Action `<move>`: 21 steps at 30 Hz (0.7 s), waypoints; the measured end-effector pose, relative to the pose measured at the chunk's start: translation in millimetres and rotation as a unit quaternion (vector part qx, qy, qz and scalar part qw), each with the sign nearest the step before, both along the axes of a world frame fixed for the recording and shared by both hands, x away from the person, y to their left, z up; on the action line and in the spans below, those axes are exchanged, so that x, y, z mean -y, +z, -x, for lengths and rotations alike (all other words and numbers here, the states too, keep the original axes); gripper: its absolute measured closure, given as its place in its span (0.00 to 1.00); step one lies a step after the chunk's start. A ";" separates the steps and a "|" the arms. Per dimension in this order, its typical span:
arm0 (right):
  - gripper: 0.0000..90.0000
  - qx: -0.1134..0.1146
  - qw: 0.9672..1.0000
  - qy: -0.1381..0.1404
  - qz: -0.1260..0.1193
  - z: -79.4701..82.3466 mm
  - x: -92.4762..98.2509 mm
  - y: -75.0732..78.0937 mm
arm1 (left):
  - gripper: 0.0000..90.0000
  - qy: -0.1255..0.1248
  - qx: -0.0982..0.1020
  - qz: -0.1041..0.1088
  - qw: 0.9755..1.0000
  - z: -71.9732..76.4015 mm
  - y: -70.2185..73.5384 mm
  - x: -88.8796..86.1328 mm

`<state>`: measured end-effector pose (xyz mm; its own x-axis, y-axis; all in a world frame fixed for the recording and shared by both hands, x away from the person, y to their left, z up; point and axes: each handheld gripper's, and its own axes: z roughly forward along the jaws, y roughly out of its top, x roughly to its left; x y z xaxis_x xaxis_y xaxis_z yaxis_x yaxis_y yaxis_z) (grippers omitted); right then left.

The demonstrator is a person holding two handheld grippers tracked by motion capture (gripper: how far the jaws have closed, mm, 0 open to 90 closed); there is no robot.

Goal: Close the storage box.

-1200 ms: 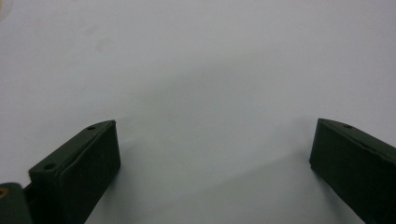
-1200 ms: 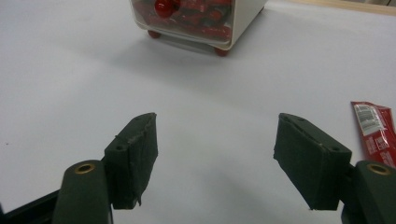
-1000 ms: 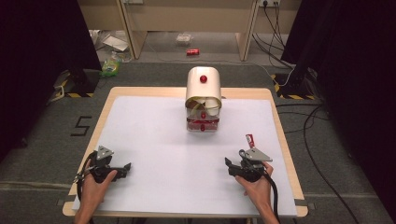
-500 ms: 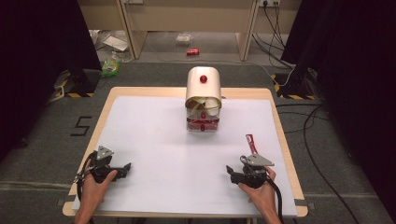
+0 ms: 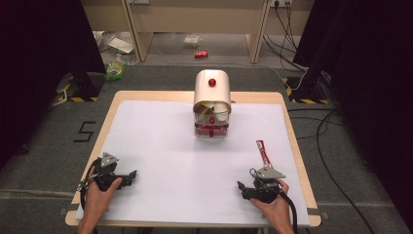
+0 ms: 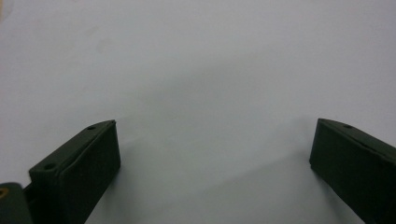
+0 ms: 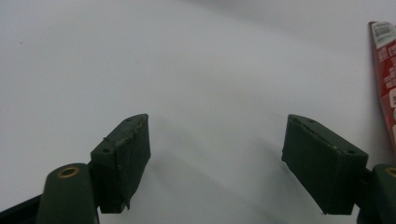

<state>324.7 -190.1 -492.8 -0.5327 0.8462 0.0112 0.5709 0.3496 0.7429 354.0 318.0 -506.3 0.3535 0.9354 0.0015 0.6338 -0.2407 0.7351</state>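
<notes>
2 grippers rest at the near edge of the table (image 5: 146, 97) in the high view. Our right gripper (image 5: 242, 187) sits just near of the red packet (image 5: 263, 153), whose long axis runs near to far; our left gripper (image 5: 132, 174) is well apart from it. In the left gripper view the jaws stand spread over bare white. In the right gripper view the jaws, just widened, hold nothing, and the red packet (image 7: 386, 79) lies at the right edge.

**Item Count**

Two grippers are counted: the left gripper (image 5: 130, 174) and the right gripper (image 5: 242, 188), each held by one hand. One table (image 5: 146, 97) is present. On it, one cream container (image 5: 212, 90) and one red packet (image 5: 263, 153) are counted. Two red knobs are seen on the container.
</notes>
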 end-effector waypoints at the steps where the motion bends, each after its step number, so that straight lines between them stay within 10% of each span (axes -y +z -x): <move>1: 0.26 -0.003 1.000 0.001 0.003 0.3 0.1 -1.0 | 0.01 0.000 0.000 0.000 1.000 0.0 0.0 0.0; 21: 0.23 -0.005 1.000 0.013 0.012 2.1 0.5 -3.3 | 0.01 0.000 0.001 0.000 1.000 0.1 0.0 0.2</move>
